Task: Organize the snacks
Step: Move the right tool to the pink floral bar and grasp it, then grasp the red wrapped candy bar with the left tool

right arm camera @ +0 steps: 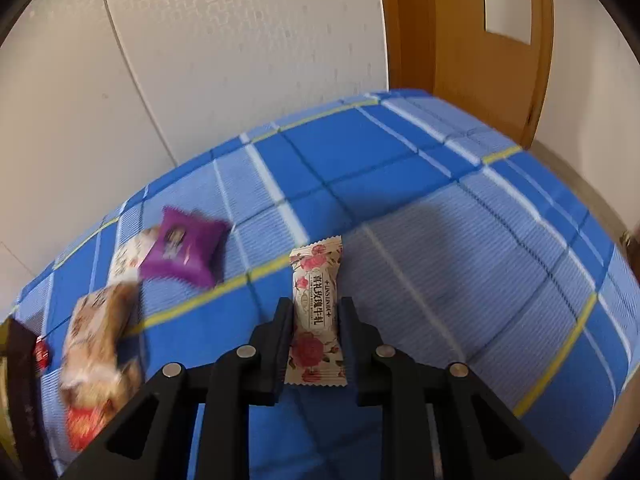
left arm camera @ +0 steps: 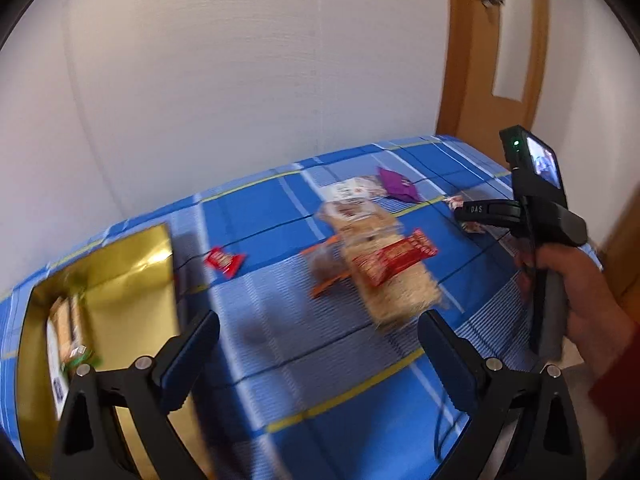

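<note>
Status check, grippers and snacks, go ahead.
Right gripper shut on rose candy. Left gripper open, empty. Gold box left; loose snacks between.

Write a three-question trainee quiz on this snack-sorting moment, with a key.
1. True or false: the right gripper is shut on the rose-print candy.
2. Which gripper is open with nothing between its fingers? A left gripper B right
3. Fill in: the gold box sits on the blue checked ____.

Key: 1 true; 2 A; 3 cloth.
</note>
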Available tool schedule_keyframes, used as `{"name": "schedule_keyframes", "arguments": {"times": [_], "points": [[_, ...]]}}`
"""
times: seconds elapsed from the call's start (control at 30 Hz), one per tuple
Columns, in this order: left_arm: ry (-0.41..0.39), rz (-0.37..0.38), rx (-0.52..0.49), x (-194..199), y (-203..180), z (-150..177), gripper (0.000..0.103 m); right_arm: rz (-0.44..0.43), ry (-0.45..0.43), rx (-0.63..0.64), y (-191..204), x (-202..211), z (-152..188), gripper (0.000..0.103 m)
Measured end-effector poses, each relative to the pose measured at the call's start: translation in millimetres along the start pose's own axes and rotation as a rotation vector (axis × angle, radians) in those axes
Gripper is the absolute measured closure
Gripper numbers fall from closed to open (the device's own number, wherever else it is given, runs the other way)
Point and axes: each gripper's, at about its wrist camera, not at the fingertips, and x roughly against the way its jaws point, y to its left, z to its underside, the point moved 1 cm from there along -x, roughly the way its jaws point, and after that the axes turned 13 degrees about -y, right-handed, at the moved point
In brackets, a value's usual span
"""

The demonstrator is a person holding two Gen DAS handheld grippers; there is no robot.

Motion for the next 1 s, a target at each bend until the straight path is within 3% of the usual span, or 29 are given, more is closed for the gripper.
{"name": "schedule_keyframes", "arguments": {"times": [0.27, 0.33, 0.4, 0.5, 0.77, 1.0], "points": [[0.025, 0.092, -0.144, -56, -45, -25, 0.004, -0.015, 0.026, -0.027, 0, 20, 18, 0.08], [0.06, 0.099, -0.161, -75, -52, -28, 0.011, -0.02, 0.028, -0.027, 1, 22, 20, 0.08], [0.103, 0.119, -0.163, -90, -56, -29, 0.03, -0.029, 0.026, -0.026, 0, 23, 21, 0.08], [0.173, 0.181, -0.105, -109, -53, -26, 0.043, -0.046, 0.028, -0.043, -3, 24, 21, 0.08], [0.248, 0.317, -0.048, -97, -59, -10, 0.046, -0.052, 0.032, -0.029, -3, 23, 20, 0.08], [0.227, 0.243, -0.016, -94, -62, -19, 0.044, -0.052, 0.034, -0.049, -4, 23, 19, 0.08]]}}
